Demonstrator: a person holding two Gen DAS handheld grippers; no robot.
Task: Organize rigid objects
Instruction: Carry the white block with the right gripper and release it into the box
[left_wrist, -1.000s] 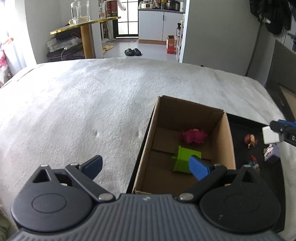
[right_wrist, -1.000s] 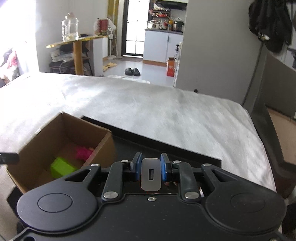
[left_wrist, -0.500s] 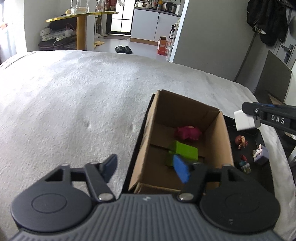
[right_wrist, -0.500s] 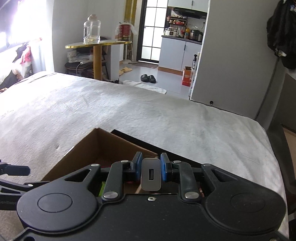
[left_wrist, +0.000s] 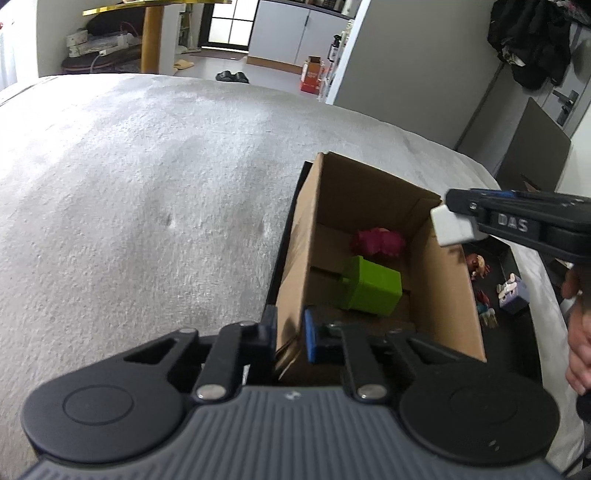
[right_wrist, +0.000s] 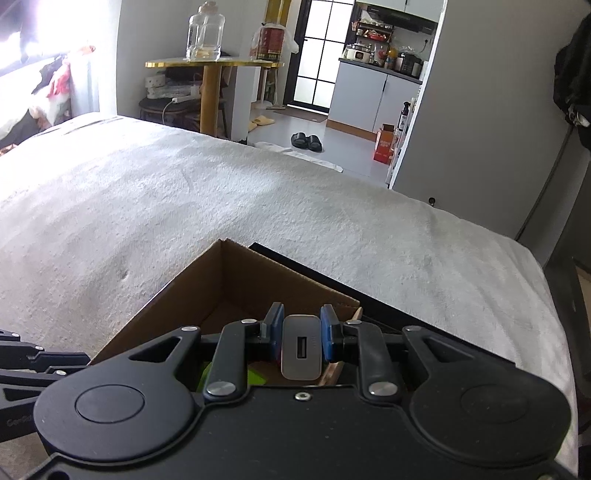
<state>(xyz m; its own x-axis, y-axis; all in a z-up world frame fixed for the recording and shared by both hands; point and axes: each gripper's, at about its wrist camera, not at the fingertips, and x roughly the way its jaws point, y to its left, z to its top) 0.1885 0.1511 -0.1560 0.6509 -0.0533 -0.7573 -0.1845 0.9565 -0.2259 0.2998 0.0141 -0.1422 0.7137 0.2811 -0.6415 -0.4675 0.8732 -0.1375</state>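
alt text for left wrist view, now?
The left gripper is clamped on the near-left wall of an open cardboard box holding a green block and a pink toy. The right gripper carries a white charger above the box's right side.

Only clear text: "DAS" in raised letters on the side of the right gripper, seen in the left wrist view. In the right wrist view there's faint lettering on the left gripper's black arm at the frame's lower left edge, too cut off & blurred to read. Labels on the red jar & the red carton on the floor: illegible.
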